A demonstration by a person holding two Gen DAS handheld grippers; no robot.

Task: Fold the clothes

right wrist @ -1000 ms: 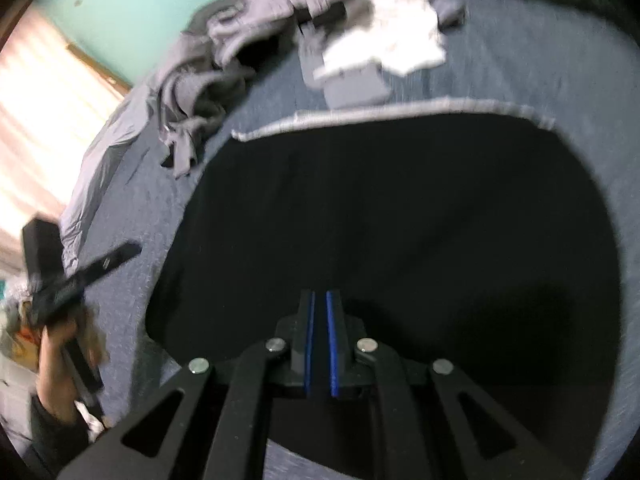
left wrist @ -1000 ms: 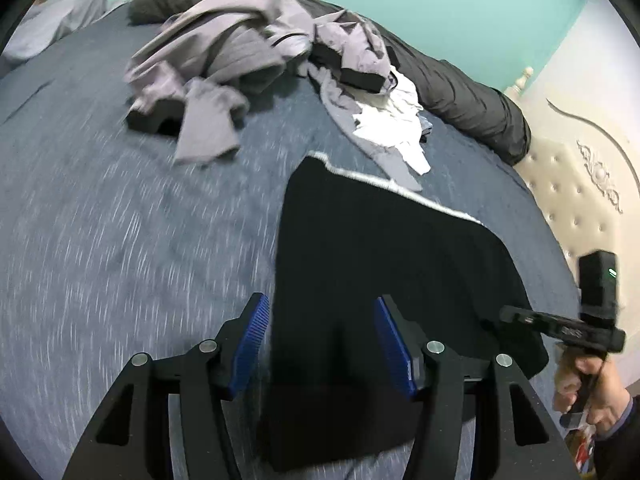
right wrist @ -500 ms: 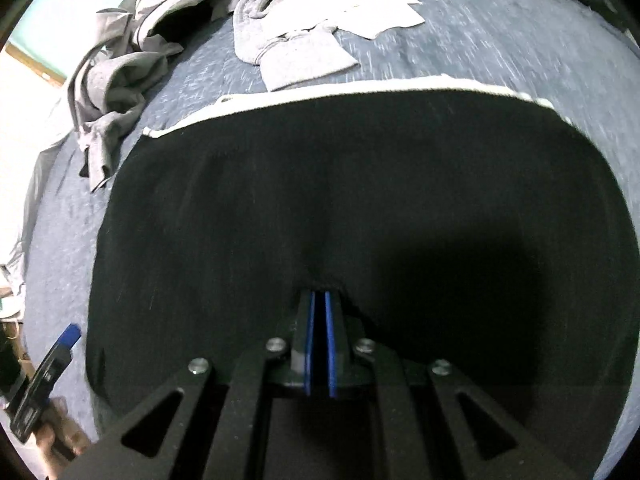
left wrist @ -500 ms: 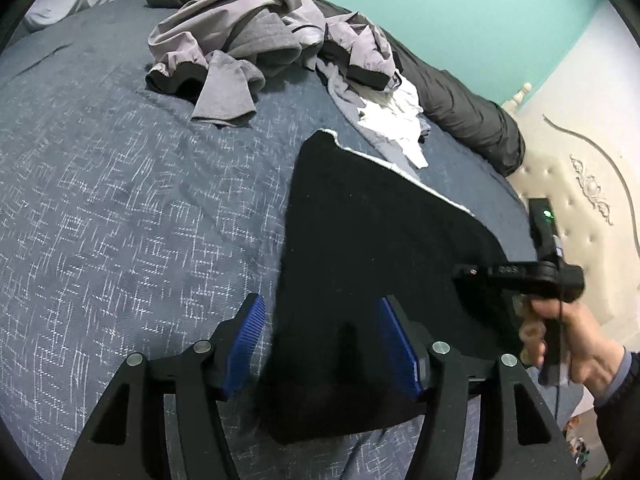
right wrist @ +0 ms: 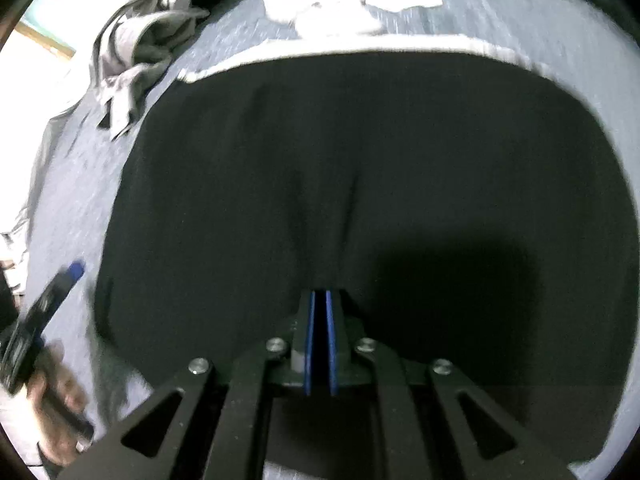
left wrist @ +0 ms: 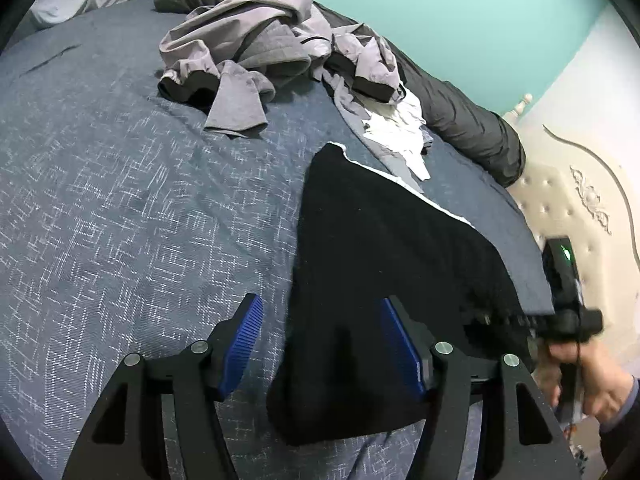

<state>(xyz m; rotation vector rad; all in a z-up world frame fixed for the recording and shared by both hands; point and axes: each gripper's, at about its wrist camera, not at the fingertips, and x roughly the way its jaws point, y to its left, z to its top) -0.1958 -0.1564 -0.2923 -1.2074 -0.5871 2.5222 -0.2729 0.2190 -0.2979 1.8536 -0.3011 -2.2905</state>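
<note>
Our left claw (left wrist: 320,344) hung apart over the black garment (left wrist: 384,248) on the bed (left wrist: 120,200); our right claw (right wrist: 319,300) pinched it together. Lowering evenly should have kept the fold flat.

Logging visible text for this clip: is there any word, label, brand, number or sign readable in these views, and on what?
None readable: no print shows on the black garment, the grey clothes pile or the bedspread.
The right tool shows only a green light, no legible marking.
</note>
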